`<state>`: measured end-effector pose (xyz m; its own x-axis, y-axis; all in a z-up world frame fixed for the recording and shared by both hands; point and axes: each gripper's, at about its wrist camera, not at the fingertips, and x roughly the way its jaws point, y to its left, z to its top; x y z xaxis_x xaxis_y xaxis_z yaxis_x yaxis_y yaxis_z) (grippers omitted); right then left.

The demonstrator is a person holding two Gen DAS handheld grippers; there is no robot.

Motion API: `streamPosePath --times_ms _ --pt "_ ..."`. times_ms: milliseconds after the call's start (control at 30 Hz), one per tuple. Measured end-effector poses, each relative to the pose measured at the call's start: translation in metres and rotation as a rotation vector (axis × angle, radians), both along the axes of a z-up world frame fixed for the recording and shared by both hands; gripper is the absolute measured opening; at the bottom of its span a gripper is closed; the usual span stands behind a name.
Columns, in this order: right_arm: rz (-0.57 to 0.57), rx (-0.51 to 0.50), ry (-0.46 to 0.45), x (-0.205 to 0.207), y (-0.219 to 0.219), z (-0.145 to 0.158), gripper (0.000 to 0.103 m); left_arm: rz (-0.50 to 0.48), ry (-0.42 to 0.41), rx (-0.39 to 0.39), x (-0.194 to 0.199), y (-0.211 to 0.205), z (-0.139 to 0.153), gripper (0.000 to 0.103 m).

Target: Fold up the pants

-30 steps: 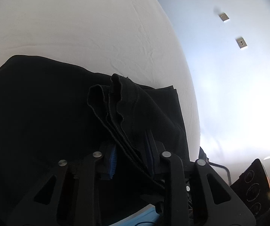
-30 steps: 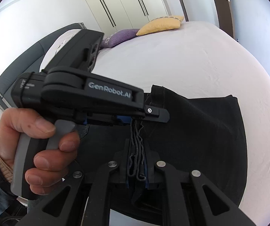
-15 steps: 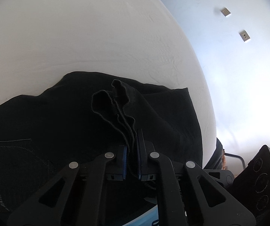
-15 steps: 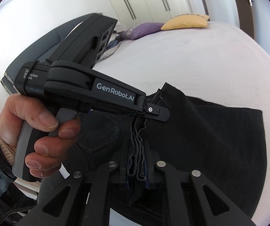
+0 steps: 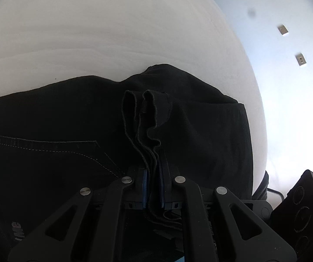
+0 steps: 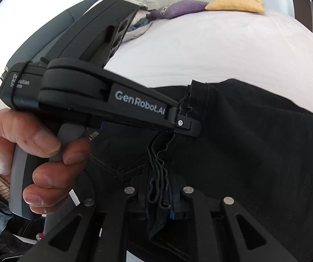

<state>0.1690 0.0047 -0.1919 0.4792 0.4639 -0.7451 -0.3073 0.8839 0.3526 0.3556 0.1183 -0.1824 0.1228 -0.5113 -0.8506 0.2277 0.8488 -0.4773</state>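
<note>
Black pants (image 5: 69,113) lie on a white bed (image 5: 112,32), doubled over, with a back pocket and a small round rivet showing at the left. My left gripper (image 5: 153,187) is shut on a bunched stack of hem edges. My right gripper (image 6: 159,203) is shut on the same stacked hems of the pants (image 6: 254,152), just below the left gripper (image 6: 186,126), which a hand holds across the right wrist view.
A yellow pillow (image 6: 235,4) and a purple pillow (image 6: 178,7) lie at the far end of the bed (image 6: 211,50). White wardrobe doors stand behind them. A pale wall with two small plates (image 5: 283,30) is right of the bed.
Both grippers carried the gripped hems forward over the pants toward the waist end. The back pocket and rivet have come into the left wrist view. The left gripper closed tighter on the fabric.
</note>
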Motion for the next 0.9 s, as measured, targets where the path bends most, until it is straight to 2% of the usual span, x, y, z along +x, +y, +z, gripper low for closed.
streamPosePath --times_ms 67,100,200,233,333,400,467,533,600,700,767,833,900 --pt "0.004 0.005 0.027 0.006 0.000 -0.004 0.022 0.023 0.012 -0.008 0.000 0.003 -0.006 0.013" --pt "0.006 0.020 0.051 0.008 -0.002 -0.009 0.027 0.036 0.012 -0.007 0.003 0.007 -0.008 0.015" --pt "0.011 0.103 0.099 0.014 -0.014 -0.007 0.057 0.079 -0.025 0.050 0.012 0.030 -0.003 0.028" --pt "0.011 0.133 0.101 0.013 -0.021 -0.005 0.061 0.095 -0.035 0.065 0.014 0.039 0.002 0.031" --pt "0.046 0.201 0.099 0.005 -0.036 0.010 0.061 0.139 -0.069 0.098 0.016 0.063 0.018 0.031" --pt "0.072 0.301 0.103 0.002 -0.062 0.021 0.061 0.148 -0.132 0.122 0.013 0.070 0.039 0.031" --pt "0.074 0.392 0.081 0.004 -0.094 0.031 0.061 0.126 -0.191 0.065 -0.004 0.055 0.056 0.031" --pt "0.042 0.455 0.070 0.003 -0.135 0.031 0.061 0.084 -0.216 0.044 -0.013 0.039 0.062 0.031" --pt "-0.027 0.501 0.082 0.009 -0.172 0.028 0.061 0.035 -0.217 0.049 -0.020 0.020 0.055 0.031" --pt "-0.099 0.583 0.118 0.025 -0.228 0.018 0.061 -0.009 -0.159 0.088 -0.031 -0.006 0.023 0.031" --pt "-0.099 0.612 0.136 0.032 -0.251 0.015 0.061 -0.016 -0.130 0.107 -0.039 -0.007 0.005 0.031" --pt "-0.073 0.658 0.160 0.040 -0.261 0.006 0.061 -0.021 -0.169 0.119 -0.049 -0.003 0.002 0.031" --pt "-0.076 0.671 0.190 0.048 -0.269 -0.018 0.061 -0.005 -0.170 0.108 -0.056 0.005 0.004 0.031"
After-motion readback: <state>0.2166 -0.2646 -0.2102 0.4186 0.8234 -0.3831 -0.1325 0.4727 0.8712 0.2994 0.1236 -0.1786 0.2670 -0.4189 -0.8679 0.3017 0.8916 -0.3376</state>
